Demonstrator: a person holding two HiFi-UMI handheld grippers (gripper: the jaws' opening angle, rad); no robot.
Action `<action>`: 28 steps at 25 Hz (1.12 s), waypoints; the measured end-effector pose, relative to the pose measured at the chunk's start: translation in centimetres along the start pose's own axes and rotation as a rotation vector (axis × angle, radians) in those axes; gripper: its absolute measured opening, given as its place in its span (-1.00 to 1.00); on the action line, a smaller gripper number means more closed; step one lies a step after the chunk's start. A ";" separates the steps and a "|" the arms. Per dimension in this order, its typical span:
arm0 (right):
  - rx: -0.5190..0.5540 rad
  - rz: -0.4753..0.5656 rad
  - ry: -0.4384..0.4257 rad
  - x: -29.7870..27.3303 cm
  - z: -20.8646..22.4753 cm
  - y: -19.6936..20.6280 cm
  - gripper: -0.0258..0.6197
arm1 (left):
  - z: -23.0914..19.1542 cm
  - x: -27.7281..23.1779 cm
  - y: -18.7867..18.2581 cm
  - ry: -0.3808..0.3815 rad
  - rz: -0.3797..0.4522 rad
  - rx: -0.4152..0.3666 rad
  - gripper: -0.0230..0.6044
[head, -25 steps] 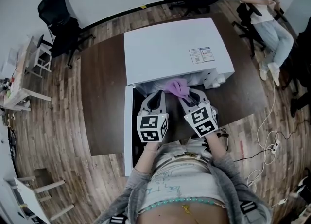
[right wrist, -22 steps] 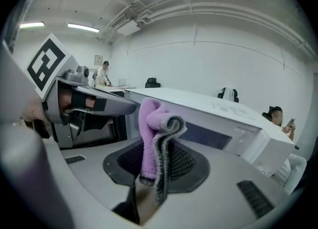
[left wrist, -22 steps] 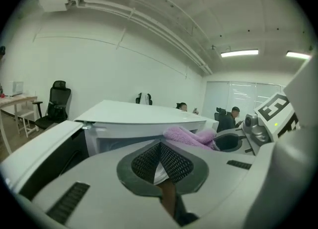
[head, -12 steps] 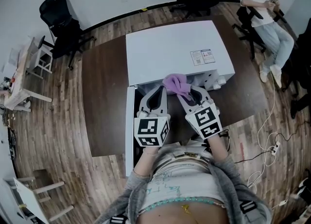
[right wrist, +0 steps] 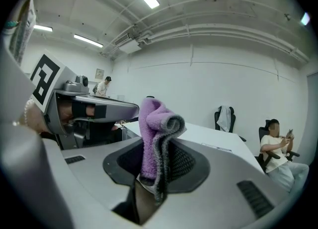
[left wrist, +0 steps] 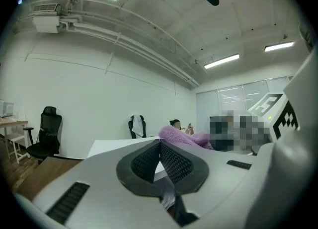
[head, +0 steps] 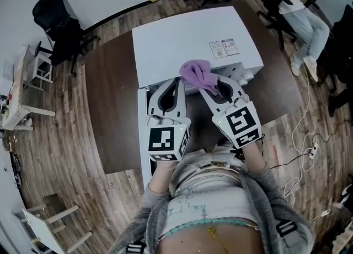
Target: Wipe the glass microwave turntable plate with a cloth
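The microwave's (head: 187, 38) flat top is free to pass over. Its open door (head: 142, 137) juts from the front left corner, walling the left gripper's (head: 178, 82) outer side; the table's (head: 110, 98) left edge is free.

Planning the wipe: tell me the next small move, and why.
Probably lower the right gripper toward the microwave's open front: its jaws are shut on the purple cloth, held above the microwave top, and the glass plate shows in no view.
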State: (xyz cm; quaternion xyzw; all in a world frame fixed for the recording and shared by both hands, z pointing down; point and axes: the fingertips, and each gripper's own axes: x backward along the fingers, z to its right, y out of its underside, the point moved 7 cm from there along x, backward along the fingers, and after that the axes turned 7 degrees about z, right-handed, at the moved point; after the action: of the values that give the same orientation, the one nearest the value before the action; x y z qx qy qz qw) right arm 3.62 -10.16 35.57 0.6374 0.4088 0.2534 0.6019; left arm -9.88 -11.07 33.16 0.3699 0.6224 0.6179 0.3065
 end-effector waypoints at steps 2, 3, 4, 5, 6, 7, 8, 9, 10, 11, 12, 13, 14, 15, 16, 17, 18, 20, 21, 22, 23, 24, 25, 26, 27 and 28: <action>0.004 0.006 0.005 0.2 0.3 -0.2 -0.55 | 0.1 0.0 -0.8 0.007 0.026 -0.012 -0.89; 0.004 0.010 0.007 0.3 0.4 -0.4 -0.55 | 0.1 0.0 -1.2 0.008 0.038 -0.014 -0.89; 0.001 0.016 0.009 0.4 0.5 -0.5 -0.55 | 0.2 0.1 -1.7 0.008 0.047 -0.014 -0.89; -0.002 0.023 0.011 0.5 0.6 -0.7 -0.55 | 0.2 0.1 -2.2 0.009 0.054 -0.014 -0.89; -0.004 0.030 0.014 0.7 0.7 -0.9 -0.55 | 0.3 0.2 -2.6 0.010 0.060 -0.014 -0.89; -0.003 0.037 0.017 0.8 0.7 -1.2 -0.55 | 0.4 0.2 -2.8 0.012 0.065 -0.016 -0.89; -0.001 0.043 0.021 1.0 0.8 -1.4 -0.55 | 0.6 0.2 -3.0 0.016 0.066 -0.024 -0.89; 0.001 0.049 0.024 1.2 0.9 -1.6 -0.55 | 0.8 0.2 -3.0 0.020 0.064 -0.037 -0.89; 0.003 0.055 0.027 1.3 0.9 -1.8 -0.55 | 0.9 0.3 -3.0 0.024 0.060 -0.052 -0.89; 0.005 0.059 0.029 1.4 0.9 -2.0 -0.55 | 1.0 0.3 -3.0 0.027 0.056 -0.061 -0.89; 0.007 0.063 0.029 1.5 0.9 -2.1 -0.55 | 1.0 0.3 -3.0 0.029 0.054 -0.062 -0.89; 0.008 0.066 0.029 1.5 0.8 -2.2 -0.55 | 1.0 0.3 -3.0 0.030 0.053 -0.058 -0.89; 0.010 0.066 0.029 1.5 0.8 -2.3 -0.55 | 1.0 0.3 -3.0 0.030 0.054 -0.054 -0.89; 0.011 0.067 0.028 1.6 0.7 -2.4 -0.55 | 1.0 0.4 -3.0 0.028 0.055 -0.054 -0.89; 0.013 0.067 0.027 1.6 0.7 -2.5 -0.55 | 1.0 0.4 -3.1 0.027 0.055 -0.054 -0.89; 0.014 0.067 0.026 1.6 0.6 -2.6 -0.55 | 1.0 0.4 -3.1 0.026 0.056 -0.054 -0.89; 0.014 0.068 0.025 1.7 0.6 -2.7 -0.55 | 1.0 0.5 -3.1 0.026 0.056 -0.052 -0.89; 0.014 0.071 0.024 1.7 0.5 -2.9 -0.55 | 1.0 0.5 -3.1 0.026 0.058 -0.048 -0.89; 0.015 0.073 0.023 1.7 0.5 -3.0 -0.55 | 1.0 0.5 -3.1 0.026 0.061 -0.047 -0.89; 0.016 0.074 0.022 1.7 0.5 -3.0 -0.55 | 1.0 0.4 -3.1 0.026 0.063 -0.046 -0.89; 0.017 0.073 0.021 1.7 0.5 -3.1 -0.55 | 1.0 0.4 -3.1 0.025 0.065 -0.046 -0.89; 0.018 0.071 0.020 1.6 0.5 -3.1 -0.55 | 1.0 0.4 -3.1 0.025 0.065 -0.045 -0.89; 0.020 0.069 0.018 1.6 0.4 -3.1 -0.55 | 1.0 0.3 -3.1 0.024 0.065 -0.045 -0.89; 0.020 0.066 0.017 1.5 0.4 -3.0 -0.55 | 1.0 0.3 -3.1 0.024 0.065 -0.045 -0.89; 0.019 0.065 0.016 1.5 0.3 -3.0 -0.55 | 0.9 0.4 -3.1 0.023 0.063 -0.046 -0.89; 0.018 0.064 0.015 1.5 0.2 -3.0 -0.55 | 1.0 0.4 -3.0 0.022 0.062 -0.048 -0.89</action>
State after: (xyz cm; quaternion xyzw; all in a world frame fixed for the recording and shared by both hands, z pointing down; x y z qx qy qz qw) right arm 3.97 -9.23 32.40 0.6536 0.3949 0.2738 0.5847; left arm -9.54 -10.09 30.11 0.3749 0.5990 0.6458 0.2891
